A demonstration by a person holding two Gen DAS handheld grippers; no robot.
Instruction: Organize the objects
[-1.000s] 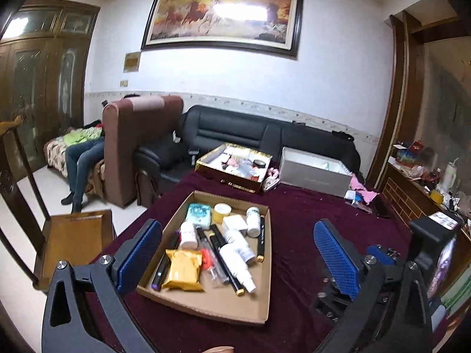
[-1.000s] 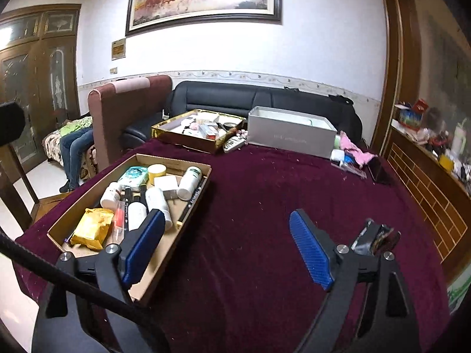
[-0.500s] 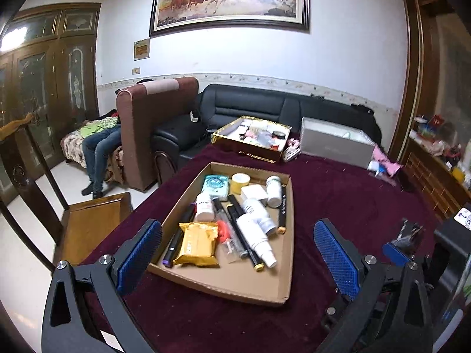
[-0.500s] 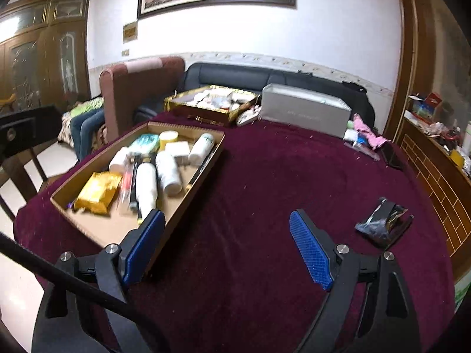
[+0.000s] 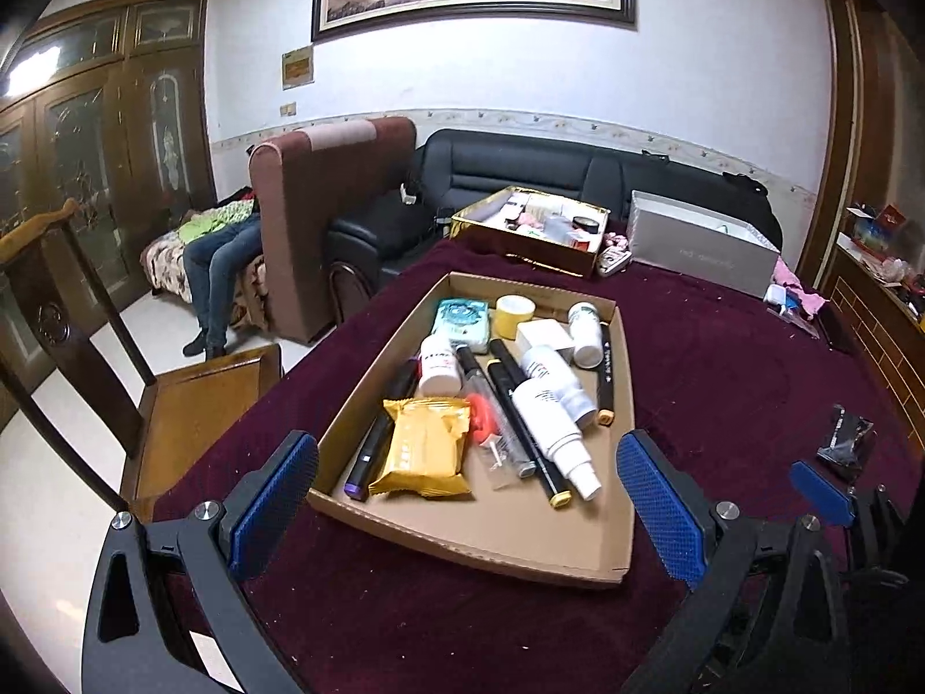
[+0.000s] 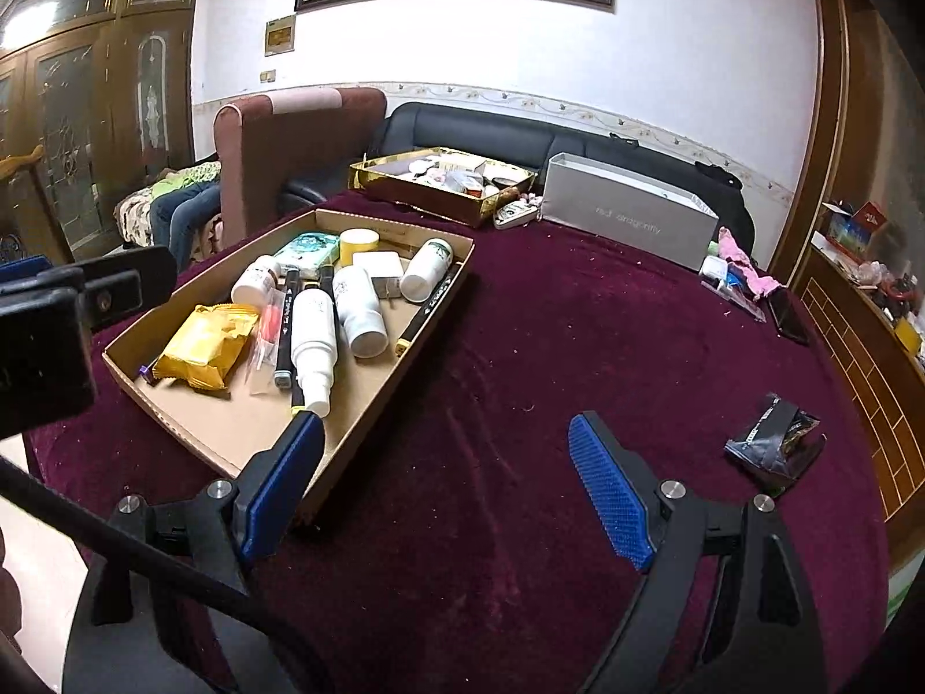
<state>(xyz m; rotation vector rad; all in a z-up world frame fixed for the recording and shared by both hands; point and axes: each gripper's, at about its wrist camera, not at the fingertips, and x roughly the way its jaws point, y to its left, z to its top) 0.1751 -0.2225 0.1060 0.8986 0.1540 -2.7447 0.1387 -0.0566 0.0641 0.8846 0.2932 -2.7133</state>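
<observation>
A cardboard tray lies on the maroon table. It holds a yellow packet, white bottles, black markers, a teal pack and a tape roll. A black crumpled packet lies alone on the cloth at the right. My left gripper is open and empty over the tray's near end. My right gripper is open and empty above bare cloth, right of the tray.
A gold box of small items and a grey box stand at the table's far edge. A phone and pink clutter lie far right. A wooden chair stands left of the table.
Both grippers have moved forward and tilted down toward the table; the tray and the black packet now appear closer. Both stayed open and empty.
</observation>
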